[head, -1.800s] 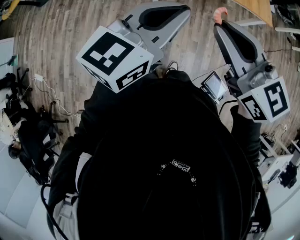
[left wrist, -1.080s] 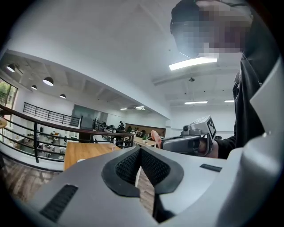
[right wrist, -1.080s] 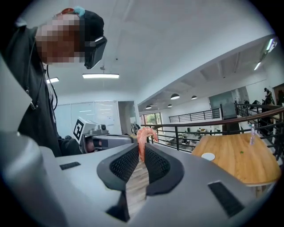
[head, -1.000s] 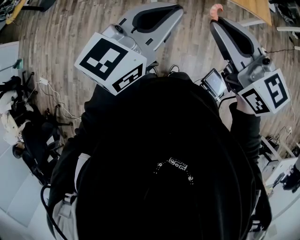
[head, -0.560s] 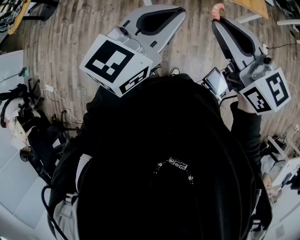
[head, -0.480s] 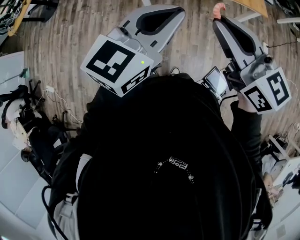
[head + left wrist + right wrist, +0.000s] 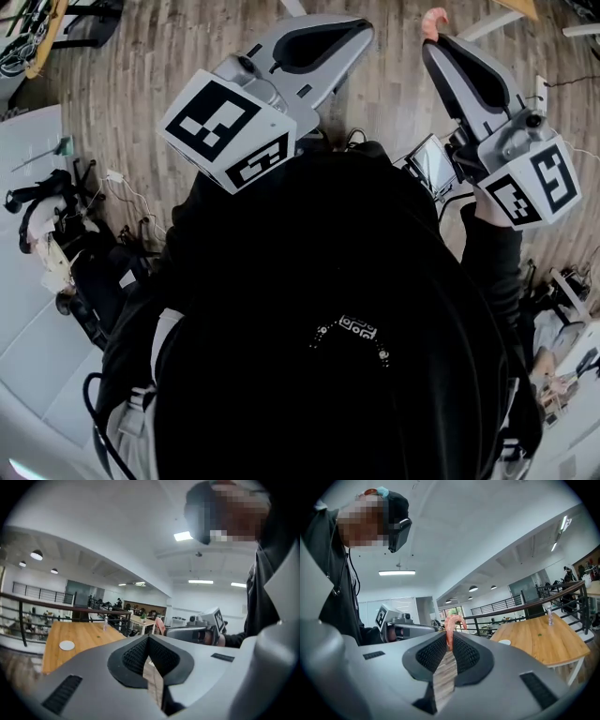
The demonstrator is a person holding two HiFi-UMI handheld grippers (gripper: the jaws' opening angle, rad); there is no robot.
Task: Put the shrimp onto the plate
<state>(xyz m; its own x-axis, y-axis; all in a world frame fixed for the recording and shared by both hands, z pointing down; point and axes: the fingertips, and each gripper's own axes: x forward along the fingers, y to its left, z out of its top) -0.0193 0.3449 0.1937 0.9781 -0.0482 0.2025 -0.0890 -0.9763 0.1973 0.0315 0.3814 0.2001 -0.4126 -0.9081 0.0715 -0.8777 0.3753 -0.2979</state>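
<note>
Two grippers are held up side by side over a wood floor [image 7: 131, 112], ahead of the person's dark top [image 7: 328, 281]. Cables and dark gear [image 7: 75, 253] lie on the floor at the head view's left edge. The left gripper [image 7: 148, 638] has its jaws closed tip to tip with nothing between them; only a sliver of floor shows through the slot behind the pads. In its view a wooden surface [image 7: 89, 637] stands off to the left by a dark railing [image 7: 70, 607], and a small white plate [image 7: 67, 645] lies on it, well apart from both grippers. A small screen [image 7: 433, 164] sits just beside the right gripper's body in the head view. The right gripper [image 7: 449, 638] points about level and its jaws grip the shrimp [image 7: 452, 626]: the pink body is pinched between the pads at the tips, and its curled end sticks out past them, hooking to the right. From the head view the shrimp shows as a pink curl beyond the right jaws' tips, in the air over the floor. In the right gripper view the surface lies to the right with the plate on its near end and a clear bottle [image 7: 550, 615] upright farther along it.
</note>
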